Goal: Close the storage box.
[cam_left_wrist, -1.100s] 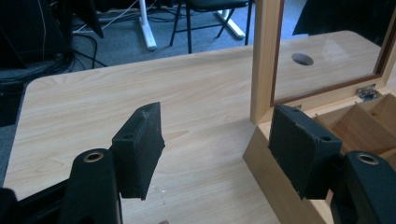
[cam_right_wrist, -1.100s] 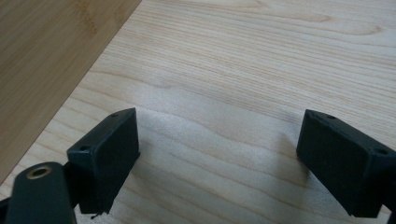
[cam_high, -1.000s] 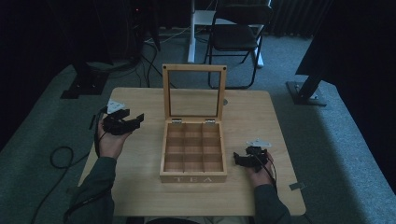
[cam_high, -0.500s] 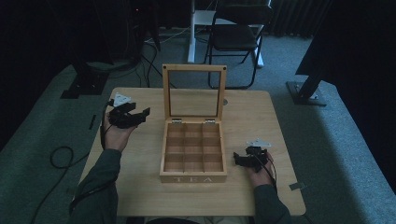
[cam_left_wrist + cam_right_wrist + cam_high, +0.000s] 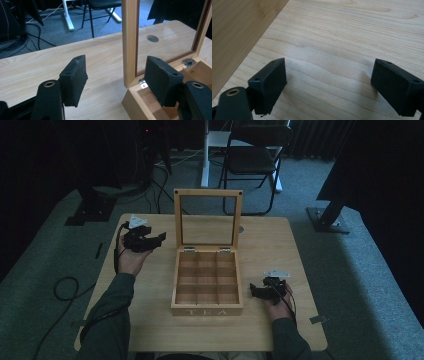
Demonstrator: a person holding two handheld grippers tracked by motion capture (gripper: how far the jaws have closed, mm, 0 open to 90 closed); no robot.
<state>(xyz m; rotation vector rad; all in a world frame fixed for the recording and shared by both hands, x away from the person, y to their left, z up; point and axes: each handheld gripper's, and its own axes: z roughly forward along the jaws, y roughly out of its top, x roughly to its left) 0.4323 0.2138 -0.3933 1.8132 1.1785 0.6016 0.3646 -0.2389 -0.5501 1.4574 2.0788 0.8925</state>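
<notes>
Pale wood forms the rectangular table [image 5: 150, 320], with a compartmented wooden tea box [image 5: 206, 279] at its middle, glass-paned lid [image 5: 207, 222] upright on the far side. The left gripper [image 5: 117, 75], held above the table left of the box, has its jaws wide apart beside the lid's frame. The right gripper [image 5: 328, 82], near right of the box, is spread apart over bare tabletop.

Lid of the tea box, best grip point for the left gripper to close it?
Judging from the frames: grip the lid by its left wooden frame rail, coming from the left gripper's side. The lid stands upright on back hinges, the rail is a narrow straight bar, and the open jaws already straddle it. Avoid the clear center pane.
</notes>
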